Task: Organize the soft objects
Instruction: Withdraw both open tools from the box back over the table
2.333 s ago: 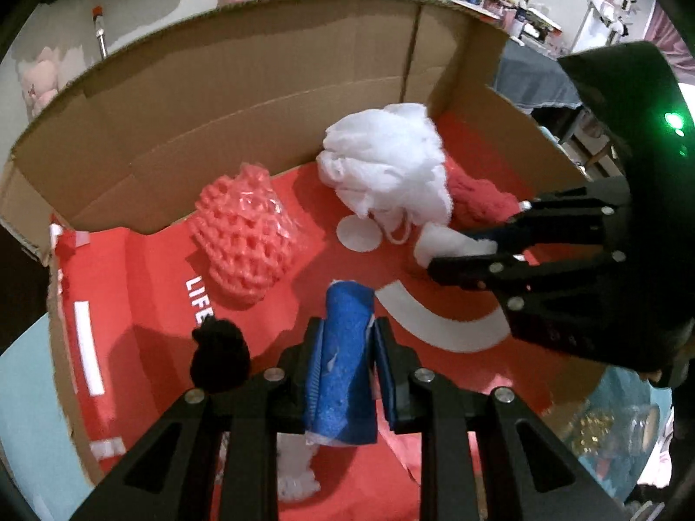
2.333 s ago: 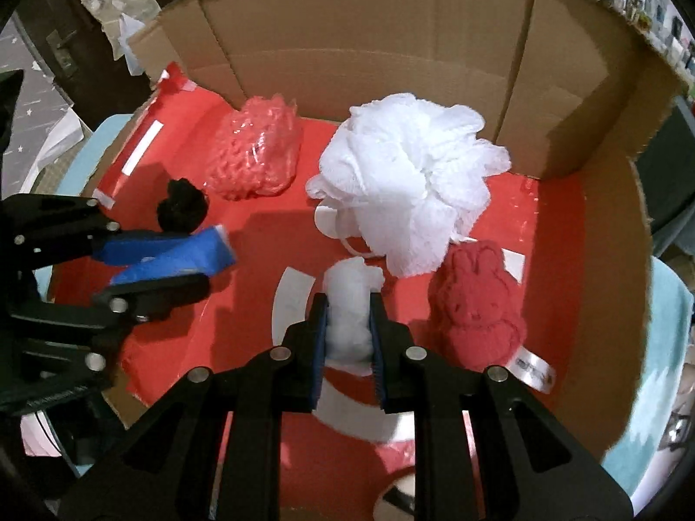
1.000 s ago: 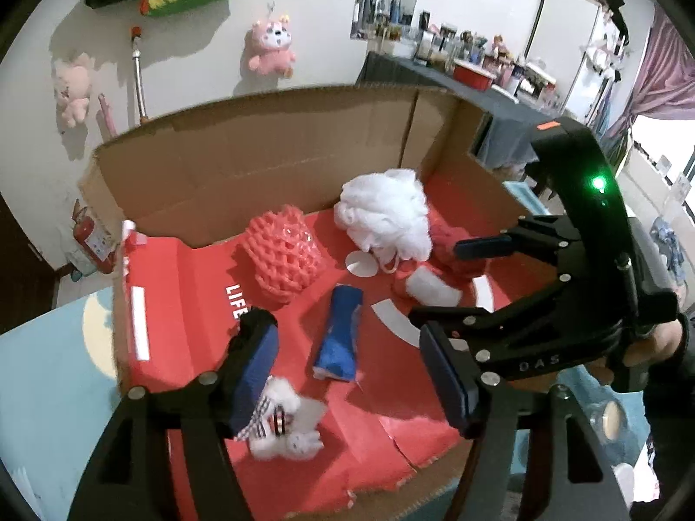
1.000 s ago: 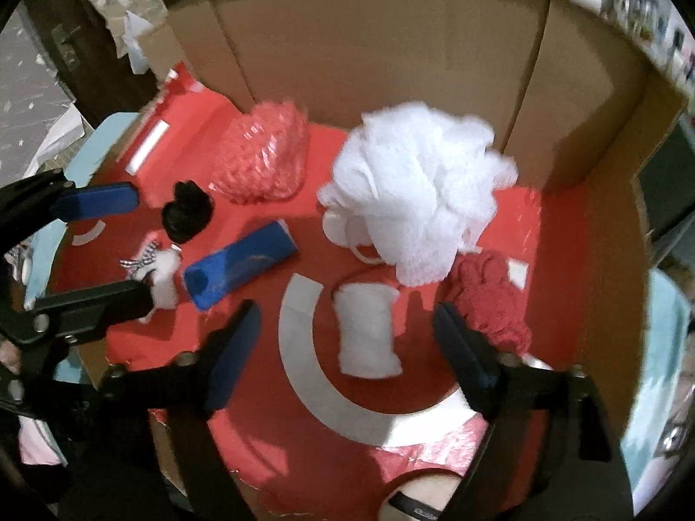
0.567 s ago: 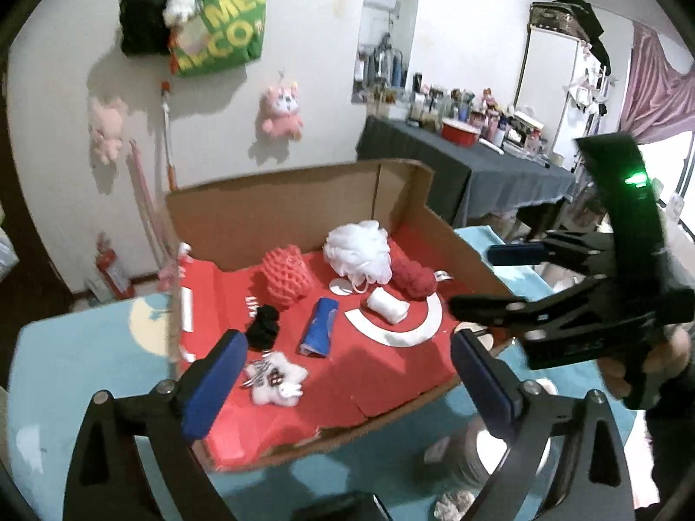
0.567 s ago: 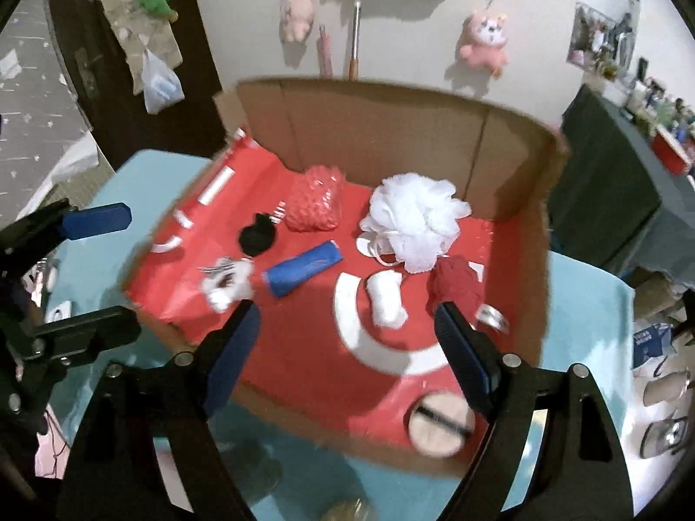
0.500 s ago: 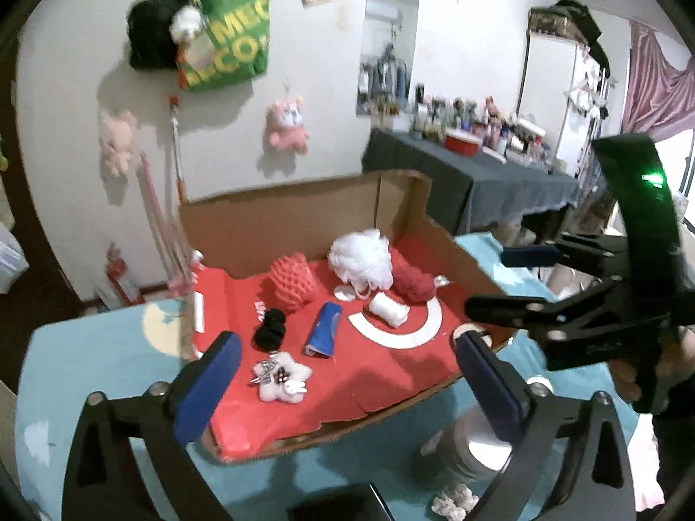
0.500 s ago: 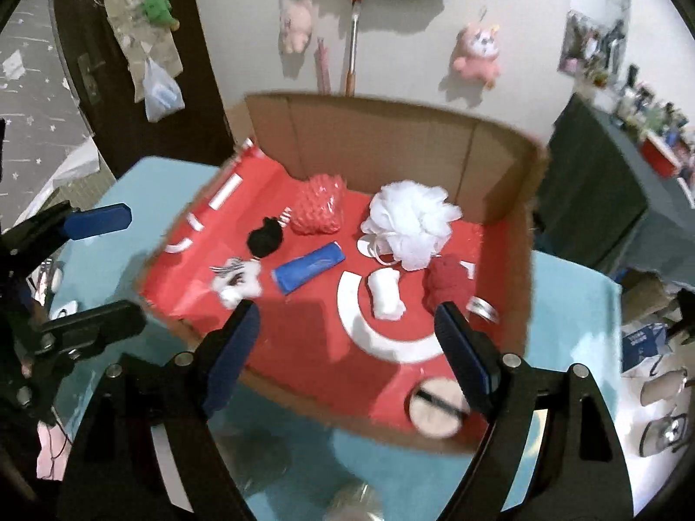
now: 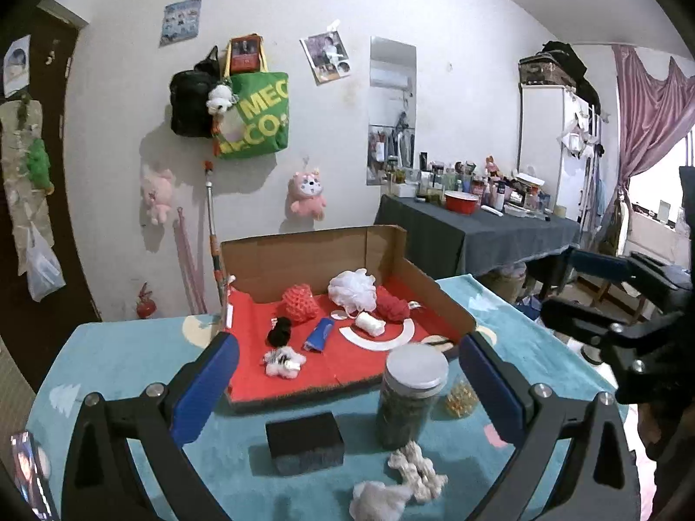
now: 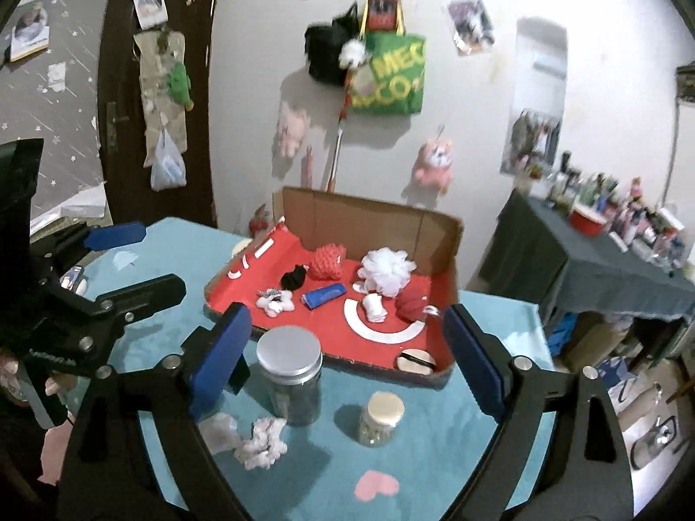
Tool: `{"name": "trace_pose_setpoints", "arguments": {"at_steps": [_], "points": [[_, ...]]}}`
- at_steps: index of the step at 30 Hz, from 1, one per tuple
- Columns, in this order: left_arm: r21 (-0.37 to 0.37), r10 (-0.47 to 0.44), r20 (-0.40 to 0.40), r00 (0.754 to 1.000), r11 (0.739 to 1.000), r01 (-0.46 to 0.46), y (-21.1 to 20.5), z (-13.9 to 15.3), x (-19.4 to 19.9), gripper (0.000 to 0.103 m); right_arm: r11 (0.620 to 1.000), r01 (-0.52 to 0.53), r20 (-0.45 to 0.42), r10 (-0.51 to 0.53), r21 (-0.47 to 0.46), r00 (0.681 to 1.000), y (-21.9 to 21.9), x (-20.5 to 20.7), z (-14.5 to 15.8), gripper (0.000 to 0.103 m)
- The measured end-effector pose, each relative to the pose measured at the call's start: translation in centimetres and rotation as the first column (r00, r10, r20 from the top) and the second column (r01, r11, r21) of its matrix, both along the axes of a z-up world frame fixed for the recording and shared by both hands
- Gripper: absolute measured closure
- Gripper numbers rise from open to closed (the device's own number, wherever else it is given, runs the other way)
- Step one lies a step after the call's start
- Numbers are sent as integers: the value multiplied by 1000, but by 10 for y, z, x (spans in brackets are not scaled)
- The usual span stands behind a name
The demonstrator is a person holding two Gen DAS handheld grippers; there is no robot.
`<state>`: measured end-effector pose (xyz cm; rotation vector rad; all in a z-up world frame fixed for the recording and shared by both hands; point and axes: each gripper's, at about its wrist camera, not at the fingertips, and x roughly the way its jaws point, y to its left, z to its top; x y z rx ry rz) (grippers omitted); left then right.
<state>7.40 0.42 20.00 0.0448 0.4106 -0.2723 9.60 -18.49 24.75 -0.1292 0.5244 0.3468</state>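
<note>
A red-lined cardboard box (image 9: 430, 299) (image 10: 449, 299) stands on the teal table. In it lie a white mesh pouf (image 9: 352, 288) (image 10: 388, 270), a red knitted ball (image 9: 299, 303) (image 10: 328, 261), a red plush (image 9: 392, 303) (image 10: 412, 302), a white roll (image 9: 370, 324) (image 10: 374, 307), a blue roll (image 9: 319, 335) (image 10: 323, 295), a black pompom (image 9: 279, 332) (image 10: 293, 278) and a small white plush (image 9: 283, 361) (image 10: 273, 301). A white scrunchie (image 9: 415, 471) (image 10: 260, 436) and a white wad (image 9: 378, 497) (image 10: 219, 430) lie on the table nearer me. My left gripper (image 9: 347, 390) and my right gripper (image 10: 343, 364) are both open, empty and held back above the table.
A large jar with a grey lid (image 9: 410, 395) (image 10: 291, 373), a small jar (image 10: 380, 417) and a black block (image 9: 304, 440) stand on the table before the box. A round item (image 10: 415, 362) lies at the box's front corner. A dark-clothed side table (image 9: 473, 234) stands behind.
Both grippers let go of the blue roll and the white roll inside the box, opened wide and pulled back and up, away from the box.
</note>
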Motion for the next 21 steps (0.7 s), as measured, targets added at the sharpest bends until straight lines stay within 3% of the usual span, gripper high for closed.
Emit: {"name": "trace_pose_setpoints", "arguments": {"at_steps": [7,21], "points": [[-59,5,20,1000,998,-4,-3,-19,-37,0,998,62,62,-64,32,996,-9,-53,-15,9],[-28,28,41,999,999,-27,-18,-78,-74,0,984,159,76,-165,78,983,-15,-99,-79,9]]}}
